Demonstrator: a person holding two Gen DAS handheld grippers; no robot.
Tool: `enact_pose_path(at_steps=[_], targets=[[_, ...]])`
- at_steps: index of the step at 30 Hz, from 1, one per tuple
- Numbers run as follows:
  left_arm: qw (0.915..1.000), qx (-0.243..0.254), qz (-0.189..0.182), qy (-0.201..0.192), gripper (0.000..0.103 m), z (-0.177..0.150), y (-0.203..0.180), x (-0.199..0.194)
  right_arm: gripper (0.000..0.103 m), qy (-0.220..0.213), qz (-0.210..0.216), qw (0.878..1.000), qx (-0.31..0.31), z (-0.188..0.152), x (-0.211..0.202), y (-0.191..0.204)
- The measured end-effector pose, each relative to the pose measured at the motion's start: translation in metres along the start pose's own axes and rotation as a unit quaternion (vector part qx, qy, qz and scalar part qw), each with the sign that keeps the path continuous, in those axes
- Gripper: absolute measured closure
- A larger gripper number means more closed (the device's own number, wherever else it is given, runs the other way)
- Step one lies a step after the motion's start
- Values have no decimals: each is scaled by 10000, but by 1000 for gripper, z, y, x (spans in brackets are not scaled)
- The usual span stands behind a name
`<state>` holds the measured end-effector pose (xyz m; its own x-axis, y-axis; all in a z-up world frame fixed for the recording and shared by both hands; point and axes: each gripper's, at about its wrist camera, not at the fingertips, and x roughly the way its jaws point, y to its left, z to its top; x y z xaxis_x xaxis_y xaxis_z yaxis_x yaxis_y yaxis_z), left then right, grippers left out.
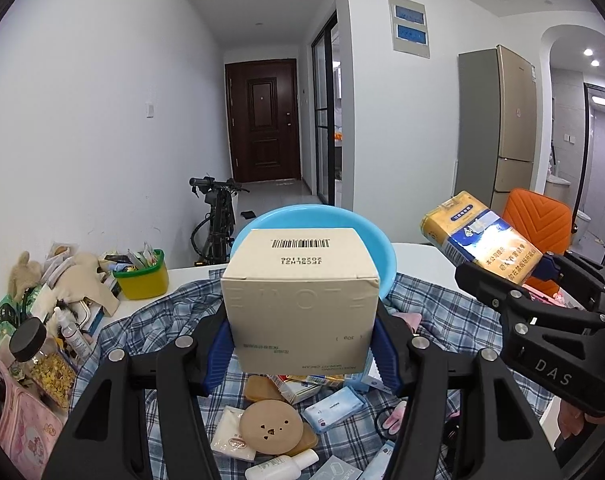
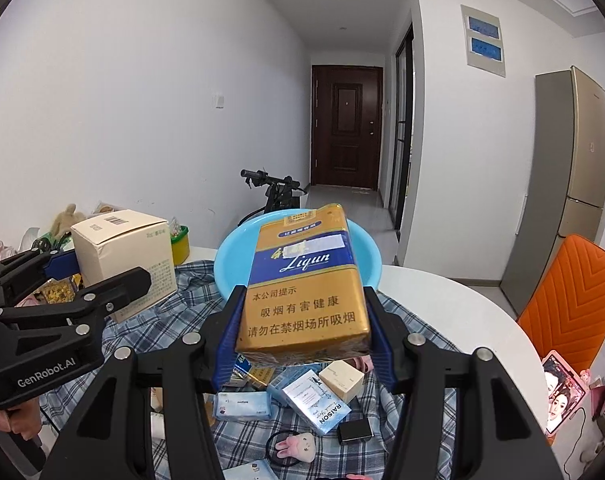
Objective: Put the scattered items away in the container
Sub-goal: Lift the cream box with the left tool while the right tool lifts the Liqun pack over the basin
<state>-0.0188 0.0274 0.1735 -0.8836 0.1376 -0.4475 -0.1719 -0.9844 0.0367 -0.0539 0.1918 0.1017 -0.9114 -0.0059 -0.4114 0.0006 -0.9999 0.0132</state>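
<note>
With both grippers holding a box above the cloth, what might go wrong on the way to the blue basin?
The left gripper holds the beige box only by its lower edges, so it may tip. The right gripper holds the yellow pack tilted; it could slip. Both are close together and might collide over the blue basin.

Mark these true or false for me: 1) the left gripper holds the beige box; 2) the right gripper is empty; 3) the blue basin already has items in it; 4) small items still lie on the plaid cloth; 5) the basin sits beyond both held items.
1) True: the left gripper is shut on the beige box.
2) False: the right gripper is shut on the gold-and-blue cigarette pack.
3) Cannot be confirmed, so false as stated: only the rim and part of the inner wall of the blue basin show, with nothing visible inside.
4) True: packets and boxes lie on the plaid cloth.
5) True.
</note>
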Motion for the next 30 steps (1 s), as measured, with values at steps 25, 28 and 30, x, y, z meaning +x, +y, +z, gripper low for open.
enact_pose_path(at_steps=[25,28,30], targets=[[9986,-288,-438,88,41,48,23,125,49,46,72,9998,162,45,88,-26],[9977,-403,-522,152,41,58,30,145,49,-19,46,9999,145,58,105,-28],[9990,-252,-354,111,41,66,30,160,49,-39,59,9999,131,66,119,-30]])
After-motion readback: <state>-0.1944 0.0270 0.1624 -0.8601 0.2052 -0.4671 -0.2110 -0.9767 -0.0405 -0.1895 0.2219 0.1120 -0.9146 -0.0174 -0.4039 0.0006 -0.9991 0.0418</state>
